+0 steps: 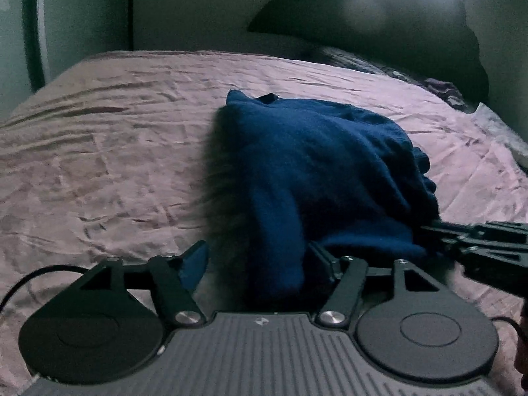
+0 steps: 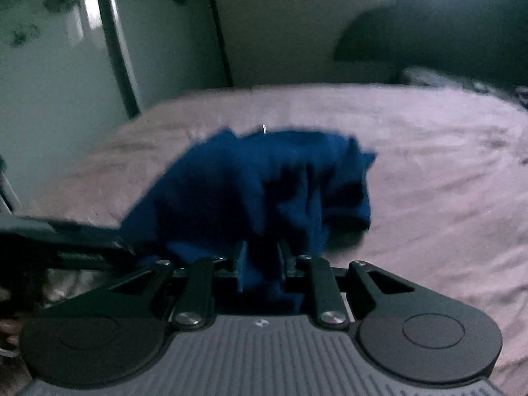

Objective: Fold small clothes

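Observation:
A dark blue garment (image 1: 316,165) lies bunched in a heap on the pink bedsheet (image 1: 99,151). One fold of it hangs down between the wide-apart fingers of my left gripper (image 1: 257,260), which is open; the left finger stands clear of the cloth. My right gripper (image 2: 263,260) has its fingers close together with a strip of the blue garment (image 2: 264,178) pinched between them. In the left wrist view the right gripper (image 1: 429,234) reaches in from the right to the heap's near edge. The left gripper (image 2: 122,244) comes in from the left in the right wrist view.
The wrinkled sheet spreads wide to the left and behind the heap. A large dark pillow or headboard (image 1: 379,26) rises at the back right, with a small dark pile of cloth (image 1: 442,89) below it. A pale wall and a door frame (image 2: 112,43) stand beyond the bed's far edge.

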### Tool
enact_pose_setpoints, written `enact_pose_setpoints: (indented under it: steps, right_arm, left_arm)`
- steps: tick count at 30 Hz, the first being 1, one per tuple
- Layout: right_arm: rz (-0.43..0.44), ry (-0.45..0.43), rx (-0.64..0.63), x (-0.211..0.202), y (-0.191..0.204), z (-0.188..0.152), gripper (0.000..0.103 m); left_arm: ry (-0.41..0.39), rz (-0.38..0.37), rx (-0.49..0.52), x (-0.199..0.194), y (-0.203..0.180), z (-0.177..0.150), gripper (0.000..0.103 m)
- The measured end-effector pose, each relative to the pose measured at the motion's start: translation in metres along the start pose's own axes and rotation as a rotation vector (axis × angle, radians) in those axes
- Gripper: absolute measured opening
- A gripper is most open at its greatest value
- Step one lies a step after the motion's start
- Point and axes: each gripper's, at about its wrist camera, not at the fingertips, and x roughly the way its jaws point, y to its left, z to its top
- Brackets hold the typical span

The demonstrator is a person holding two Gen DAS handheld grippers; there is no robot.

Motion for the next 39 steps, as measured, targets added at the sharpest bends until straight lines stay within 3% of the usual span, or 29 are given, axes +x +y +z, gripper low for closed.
enact_pose_setpoints:
  steps: [4, 16, 20, 26, 28, 30, 33, 36, 39]
  right_arm:
    - [0.005, -0.01, 0.062, 0.005, -0.007, -0.009, 0.019]
    - [-0.021, -0.012, 0.028, -0.001, -0.005, -0.016, 0.021]
    - [-0.038, -0.023, 0.02, -0.008, 0.002, -0.019, 0.023]
    - [-0.025, -0.037, 0.053, -0.011, 0.002, -0.025, 0.04]
    - [-0.017, -0.043, 0.061, -0.015, 0.004, -0.025, 0.064]
    - [-0.032, -0.06, 0.044, -0.021, 0.011, -0.027, 0.079]
    - [-0.078, -0.07, -0.006, -0.027, 0.023, -0.031, 0.079]
    - [-0.103, -0.054, 0.013, -0.03, 0.026, -0.035, 0.087]
    - [-0.123, -0.041, 0.034, -0.031, 0.026, -0.038, 0.089]
  left_arm:
    - [-0.008, 0.03, 0.017, -0.003, -0.003, -0.003, 0.075]
    - [-0.003, 0.051, 0.027, -0.007, -0.005, -0.007, 0.079]
    - [-0.007, 0.073, 0.026, -0.01, -0.006, -0.009, 0.086]
    - [-0.019, 0.104, 0.017, -0.016, -0.008, -0.014, 0.094]
    - [-0.022, 0.118, 0.011, -0.02, -0.008, -0.015, 0.095]
    - [-0.031, 0.132, 0.005, -0.025, -0.008, -0.018, 0.096]
    - [-0.032, 0.132, -0.004, -0.029, -0.007, -0.022, 0.096]
    - [-0.032, 0.139, 0.003, -0.032, -0.009, -0.027, 0.096]
    - [-0.04, 0.17, 0.02, -0.035, -0.011, -0.032, 0.096]
